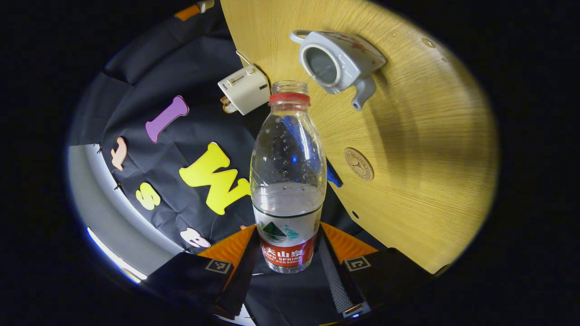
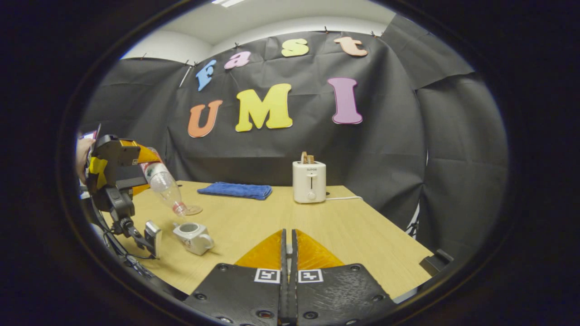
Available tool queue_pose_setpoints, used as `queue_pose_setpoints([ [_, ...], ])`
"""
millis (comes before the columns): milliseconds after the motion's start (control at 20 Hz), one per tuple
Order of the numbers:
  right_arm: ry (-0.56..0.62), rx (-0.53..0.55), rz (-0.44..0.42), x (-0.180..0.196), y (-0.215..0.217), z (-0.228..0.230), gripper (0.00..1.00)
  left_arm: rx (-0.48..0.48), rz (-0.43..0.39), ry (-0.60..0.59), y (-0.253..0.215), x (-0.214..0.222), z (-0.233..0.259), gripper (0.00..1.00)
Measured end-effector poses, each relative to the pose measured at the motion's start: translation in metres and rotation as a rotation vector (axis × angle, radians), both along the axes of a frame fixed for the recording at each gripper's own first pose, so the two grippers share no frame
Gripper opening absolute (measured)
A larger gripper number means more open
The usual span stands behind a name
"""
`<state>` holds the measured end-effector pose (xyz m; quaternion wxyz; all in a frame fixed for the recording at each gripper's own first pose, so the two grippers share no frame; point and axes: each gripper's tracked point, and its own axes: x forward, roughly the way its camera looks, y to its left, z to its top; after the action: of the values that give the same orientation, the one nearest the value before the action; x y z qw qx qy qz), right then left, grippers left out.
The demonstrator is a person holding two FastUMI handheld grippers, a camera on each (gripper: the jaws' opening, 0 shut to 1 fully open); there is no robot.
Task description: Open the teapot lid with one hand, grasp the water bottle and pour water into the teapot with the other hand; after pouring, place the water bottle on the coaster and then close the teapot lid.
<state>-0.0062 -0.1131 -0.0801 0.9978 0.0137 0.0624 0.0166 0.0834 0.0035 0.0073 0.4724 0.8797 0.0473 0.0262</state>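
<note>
My left gripper [image 1: 287, 235] is shut on the lower half of a clear water bottle [image 1: 288, 181], which has a red neck ring, no cap, and is partly full. The bottle tilts mouth-first toward the white teapot [image 1: 337, 61], whose opening is uncovered; a thin stream runs from mouth to opening. In the right gripper view the left gripper [image 2: 149, 170] holds the bottle [image 2: 165, 185] slanted down over the teapot [image 2: 192, 235]. A round coaster [image 1: 359, 164] lies on the wooden table [image 1: 430, 181]. My right gripper [image 2: 287, 246] is shut, with nothing visible between its fingers.
A white toaster [image 2: 309, 181] with bread in it stands at the table's far edge, its cord trailing right. A folded blue cloth [image 2: 235, 190] lies to its left. The coaster [image 2: 192, 210] sits just behind the bottle's mouth. A hand [image 2: 84, 156] holds the left gripper.
</note>
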Motion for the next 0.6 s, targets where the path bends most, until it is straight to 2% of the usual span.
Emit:
queue_pose_setpoints([
  [100,-0.003,-0.001,-0.001,-0.0005,-0.0002,0.0007,0.02,0.01,0.005,0.002,-0.0001,0.0005,0.0014,0.75],
  [150,-0.004,-0.001,0.0,-0.0006,-0.0003,0.0017,0.02,0.01,0.003,0.003,-0.0019,0.0002,0.001,0.79],
  [200,-0.005,-0.001,0.0,-0.0017,-0.0002,0.0016,0.0,0.011,0.002,0.003,-0.0019,0.0004,0.0008,0.75],
  [600,-0.012,0.0,-0.001,-0.0037,-0.0007,0.0026,0.02,0.017,0.0,0.004,-0.0046,0.0005,0.001,0.75],
])
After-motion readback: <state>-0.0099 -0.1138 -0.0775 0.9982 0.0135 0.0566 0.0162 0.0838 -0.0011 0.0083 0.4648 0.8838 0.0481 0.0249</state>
